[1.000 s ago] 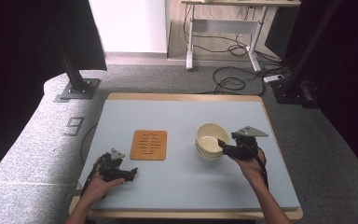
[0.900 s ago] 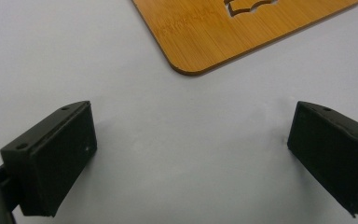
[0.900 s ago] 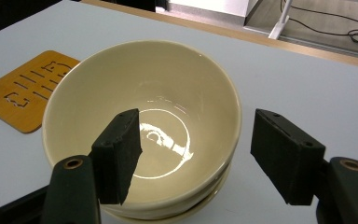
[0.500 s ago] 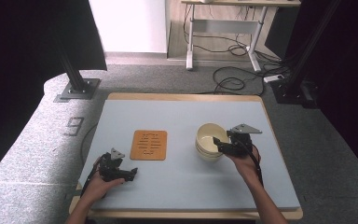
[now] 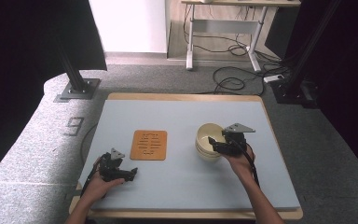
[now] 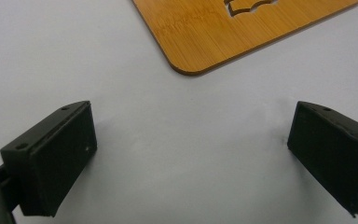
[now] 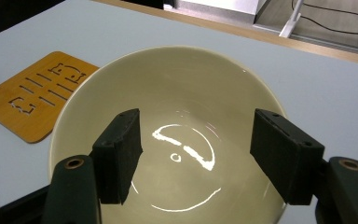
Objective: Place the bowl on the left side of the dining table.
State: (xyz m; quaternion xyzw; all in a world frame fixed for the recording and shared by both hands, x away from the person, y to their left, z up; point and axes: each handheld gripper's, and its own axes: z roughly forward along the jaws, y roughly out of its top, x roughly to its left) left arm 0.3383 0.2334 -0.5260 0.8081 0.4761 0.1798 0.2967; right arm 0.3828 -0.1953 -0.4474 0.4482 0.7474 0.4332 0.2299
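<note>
**Glazed bowl under spread tongs: handling properties and point of hold**

The bowl (image 5: pixel 208 142) is cream-coloured and glossy, and its interior (image 7: pixel 177 140) returns bright ring-shaped highlights from the overhead light. It appears to be glazed ceramic, so it is judged rigid, moderately heavy, breakable if dropped or knocked, and slippery under hard pads. In the high view its side shows stepped edges, which suggests a stack of bowls, though this cannot be confirmed. The bowl stands upright on the grey worktop (image 5: pixel 182 116), to the right of the wooden trivet (image 5: pixel 148 144) and apart from it.

The right tongs (image 5: pixel 213 143) sit over the bowl's right-hand rim, with the holding hand (image 5: pixel 238 161) just behind them. In the right gripper view the right tongs (image 7: pixel 193 156) are spread wide, both jaws poised above the bowl's hollow and pressing on nothing. The rim is the only thin section on offer: one jaw inside the wall and one outside would give the surest hold, since the full width of the bowl looks too great for this spread. A firm, level pinch is advisable, as the glaze may let a tilted bowl slide.

The left tongs (image 5: pixel 121 172) rest near the worktop's front edge, below and left of the trivet. In the left gripper view the left tongs (image 6: pixel 191 158) are likewise wide apart over bare worktop, with a corner of the trivet (image 6: pixel 233 32) ahead of them.
</note>
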